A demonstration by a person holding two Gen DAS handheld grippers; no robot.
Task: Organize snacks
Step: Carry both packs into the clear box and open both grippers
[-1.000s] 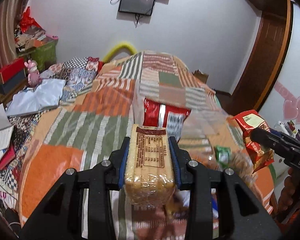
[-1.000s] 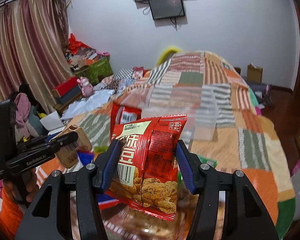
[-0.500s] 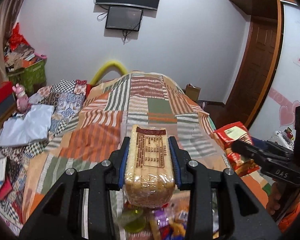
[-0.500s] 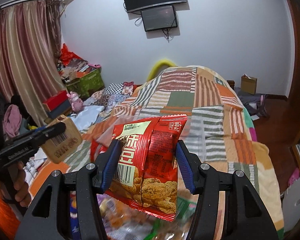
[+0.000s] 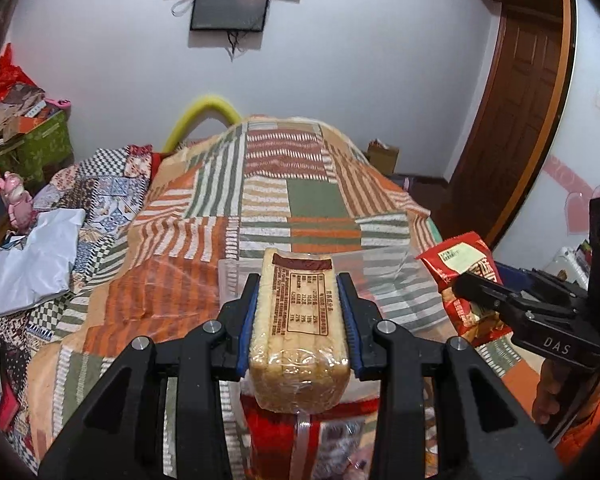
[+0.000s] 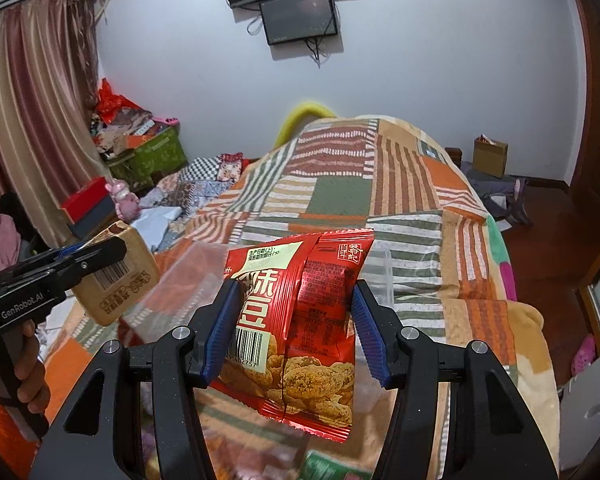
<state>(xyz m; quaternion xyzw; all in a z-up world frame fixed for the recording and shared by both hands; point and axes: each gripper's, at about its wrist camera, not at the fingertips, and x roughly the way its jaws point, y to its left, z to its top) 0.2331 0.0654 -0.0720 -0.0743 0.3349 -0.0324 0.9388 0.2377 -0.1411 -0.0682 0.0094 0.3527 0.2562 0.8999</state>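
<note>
Above a patchwork-quilted bed (image 5: 180, 240), the left gripper (image 5: 300, 320) clenches a clear-wrapped biscuit pack (image 5: 298, 328) whose barcode only the right view shows, while the right gripper (image 6: 292, 328) grips a red snack bag (image 6: 300, 320).

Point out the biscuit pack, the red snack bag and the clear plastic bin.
biscuit pack (image 5: 300, 320): left wrist view, printed top face between the pads.
red snack bag (image 6: 300, 320): right wrist view, middle seam.
clear plastic bin (image 5: 388, 276): left wrist view, clear wall.
</note>
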